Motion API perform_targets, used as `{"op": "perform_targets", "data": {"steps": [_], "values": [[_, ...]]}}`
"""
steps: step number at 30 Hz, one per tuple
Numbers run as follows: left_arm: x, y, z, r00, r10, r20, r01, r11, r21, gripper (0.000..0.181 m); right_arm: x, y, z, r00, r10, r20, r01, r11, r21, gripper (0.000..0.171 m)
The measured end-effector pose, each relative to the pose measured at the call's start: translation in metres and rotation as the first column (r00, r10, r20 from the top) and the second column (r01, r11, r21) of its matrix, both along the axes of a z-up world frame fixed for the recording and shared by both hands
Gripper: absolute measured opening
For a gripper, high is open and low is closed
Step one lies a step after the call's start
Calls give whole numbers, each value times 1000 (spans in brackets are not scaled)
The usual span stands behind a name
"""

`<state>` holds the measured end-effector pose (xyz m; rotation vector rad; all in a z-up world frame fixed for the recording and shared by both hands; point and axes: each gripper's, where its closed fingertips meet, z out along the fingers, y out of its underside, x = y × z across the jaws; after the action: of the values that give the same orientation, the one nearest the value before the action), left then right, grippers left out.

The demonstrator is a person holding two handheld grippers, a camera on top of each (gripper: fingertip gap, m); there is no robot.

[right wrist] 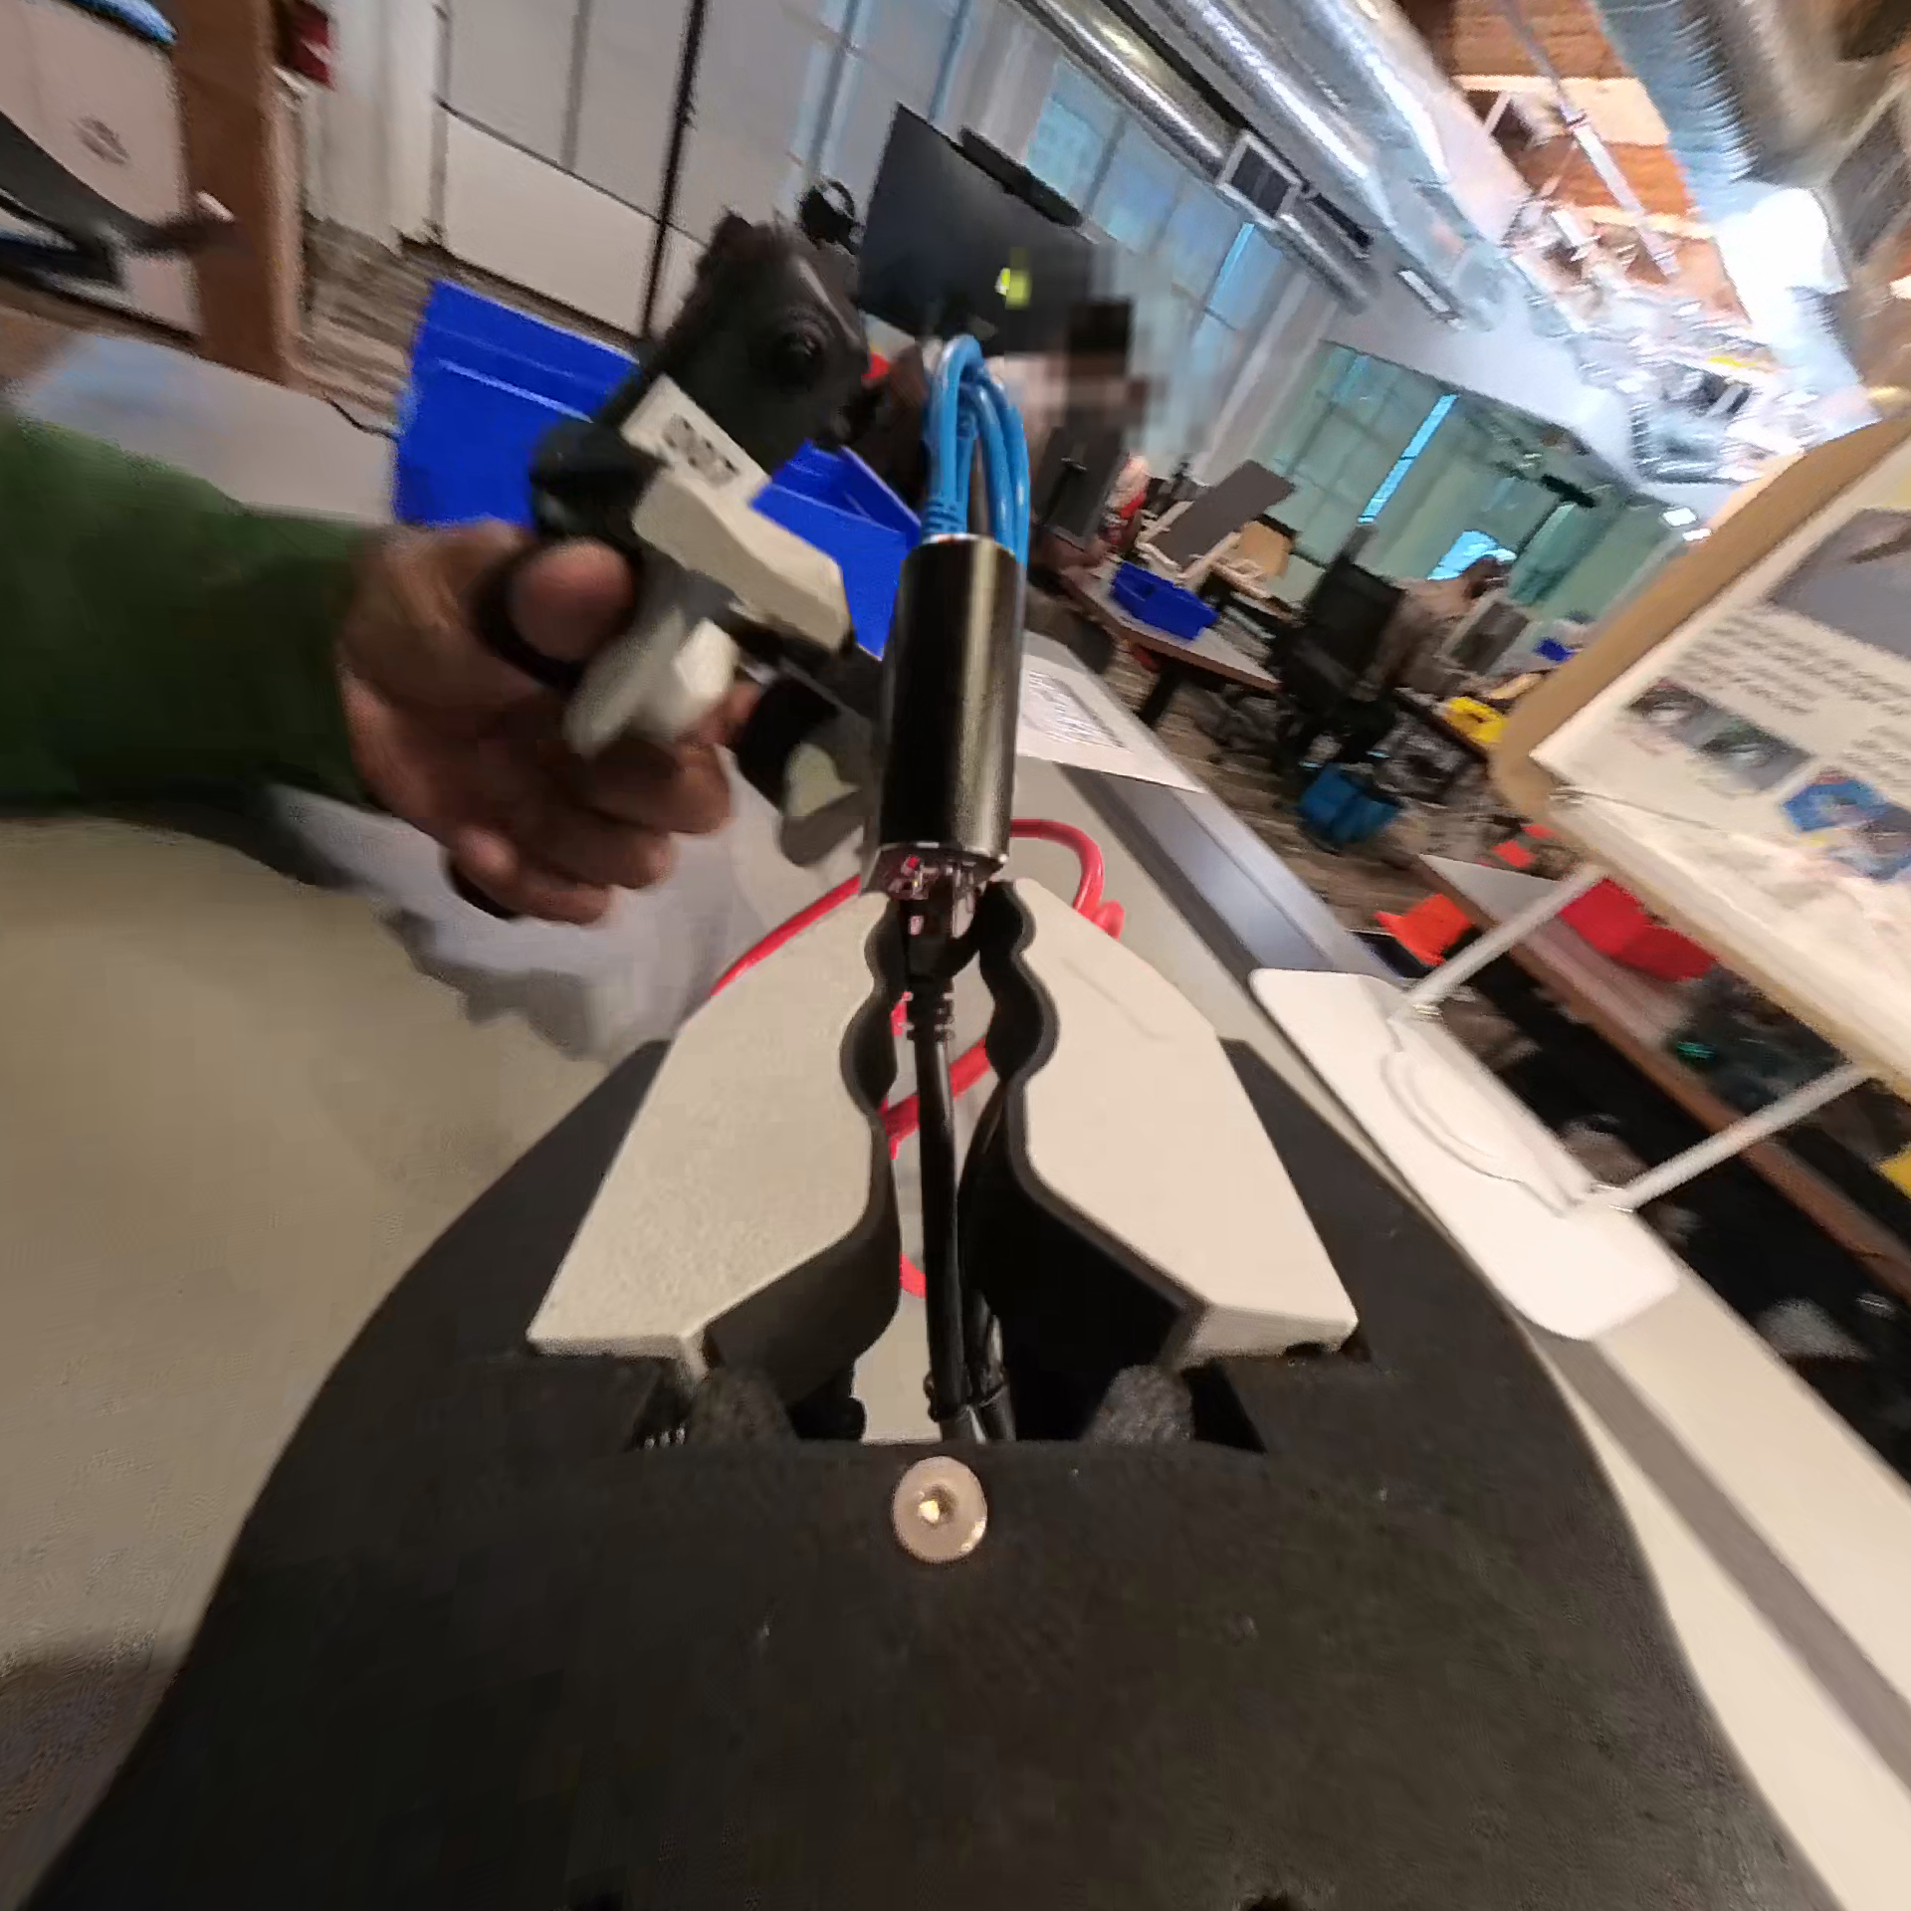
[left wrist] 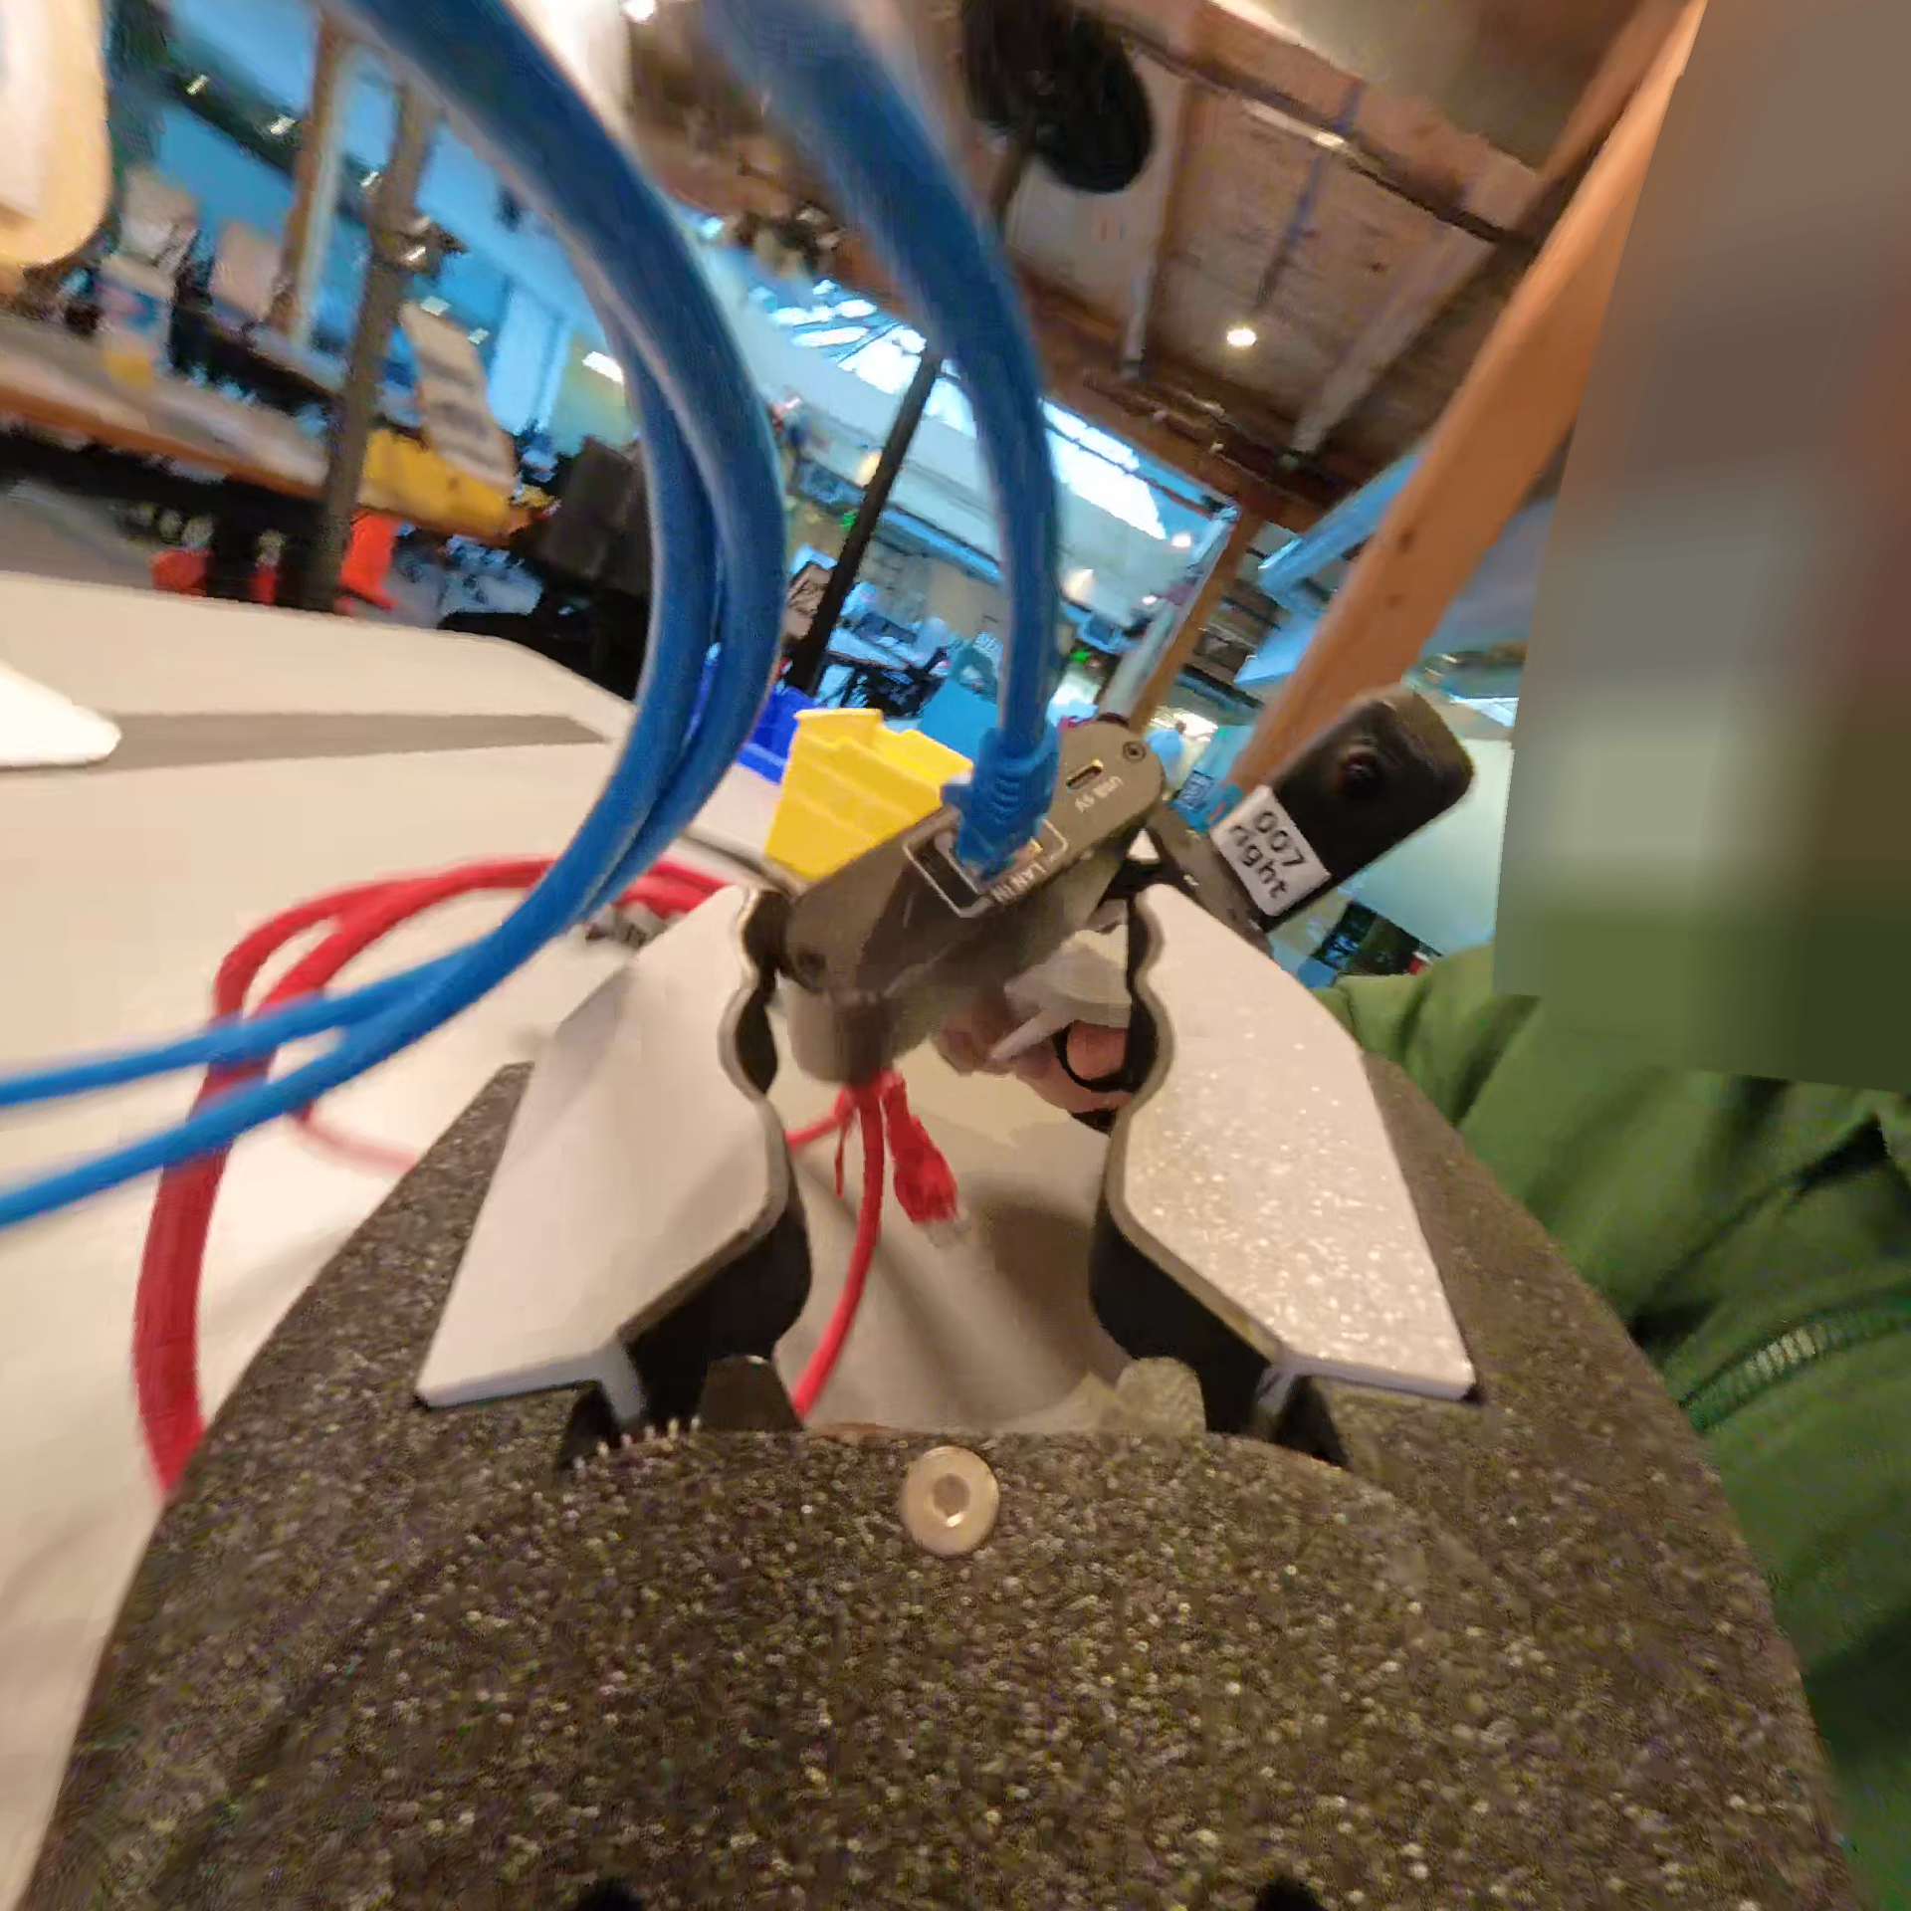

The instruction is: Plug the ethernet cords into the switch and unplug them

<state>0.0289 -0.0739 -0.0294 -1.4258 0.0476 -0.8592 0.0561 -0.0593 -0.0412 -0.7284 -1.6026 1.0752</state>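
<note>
**Both jaws clamped, switch held in the air between them**

Jaws of the left gripper (left wrist: 946,972) stand partly apart, their white fingertips pressed to either side of the dark grey oblong switch (left wrist: 889,962), which they hold lifted above the white table (left wrist: 310,827). Jaws of the right gripper (right wrist: 936,931) are nearly together, pinching the moulded plug of a thin black cord (right wrist: 936,1138) right at the switch's near end. Whether that plug is fully seated cannot be told.

In the right wrist view the switch stands upright just beyond the fingertips, with the left gripper reaching in from the left, held by a hand (right wrist: 496,703) in a green sleeve (right wrist: 134,620).

A bright blue ethernet cord (left wrist: 1024,579) is plugged into a port on the switch's far end. From there it arches up and loops down to the left, across the table.

A red ethernet cord (left wrist: 171,1293) lies coiled on the table to the left. One of its plugs (left wrist: 926,1169) dangles free below the switch, in no port.

A yellow plastic bin (left wrist: 848,796) sits on the table just behind the switch. A blue plastic bin (right wrist: 486,414) stands farther off at the left. The flat white base of a stand (right wrist: 1448,1138) rests near the table's right edge.
</note>
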Motion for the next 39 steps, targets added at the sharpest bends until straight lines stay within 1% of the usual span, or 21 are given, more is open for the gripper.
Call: {"op": "perform_targets", "data": {"steps": [3,5,7,9,12,14,15,16,17,19,20,24,26,29,31,33,35,36,37,38,39], "values": [[-4,3,-17,997,48,67,-35,983,-180,81,-3,23,-2,990,-132,-48,139,975,174,15],[3,3,-21,975,79,208,-28,970,-241,90,-4,31,-5,979,-191,-73,204,946,252,15],[13,6,-25,934,119,338,-16,956,-291,100,-6,33,-10,966,-235,-106,257,903,345,15],[19,11,-30,902,170,396,-27,940,-341,105,-8,29,-14,959,-246,-142,283,853,439,15],[21,19,-31,871,221,440,-38,921,-388,110,-10,20,-22,953,-237,-191,304,760,574,14],[19,23,-33,853,256,455,-50,908,-417,110,-10,13,-27,950,-211,-232,313,671,672,14],[18,24,-34,842,268,468,-47,901,-431,108,-10,9,-31,950,-194,-246,313,626,714,14],[18,25,-36,830,277,484,-41,896,-442,101,-9,4,-34,950,-175,-258,311,587,748,14],[16,26,-39,816,294,497,-41,888,-458,89,-9,0,-37,950,-156,-270,311,551,775,14],[9,26,-49,771,347,534,-55,871,-488,57,-7,-9,-39,949,-119,-291,311,494,812,14],[6,25,-54,748,361,557,-55,869,-491,43,-7,-10,-39,947,-117,-299,317,482,817,14],[4,22,-60,740,378,556,-97,878,-468,35,-9,-10,-45,957,-131,-257,287,538,793,15],[1,20,-59,736,402,545,-150,882,-447,33,-10,-9,-47,959,-163,-230,282,577,767,15],[-10,13,-59,708,465,532,-258,871,-419,30,-9,-7,-48,959,-221,-179,282,647,709,26],[-19,6,-61,682,499,535,-308,859,-408,29,-4,-9,-47,959,-244,-140,277,721,636,24],[-26,-2,-64,664,529,529,-352,845,-403,29,3,-10,-44,962,-260,-83,265,814,518,22],[-31,-9,-62,652,537,535,-385,842,-377,29,10,-15,-46,965,-260,31,234,910,344,17],[-31,-12,-60,648,535,542,-401,845,-354,29,13,-21,-51,965,-231,125,201,956,216,15],[-31,-15,-56,651,529,545,-412,849,-331,29,16,-28,-56,957,-182,228,175,983,52,15],[-29,-16,-53,659,520,544,-419,854,-309,29,17,-38,-61,943,-108,315,159,977,-139,17],[-27,-18,-50,668,510,542,-423,859,-288,29,18,-46,-63,928,-22,373,155,931,-331,24]]}}
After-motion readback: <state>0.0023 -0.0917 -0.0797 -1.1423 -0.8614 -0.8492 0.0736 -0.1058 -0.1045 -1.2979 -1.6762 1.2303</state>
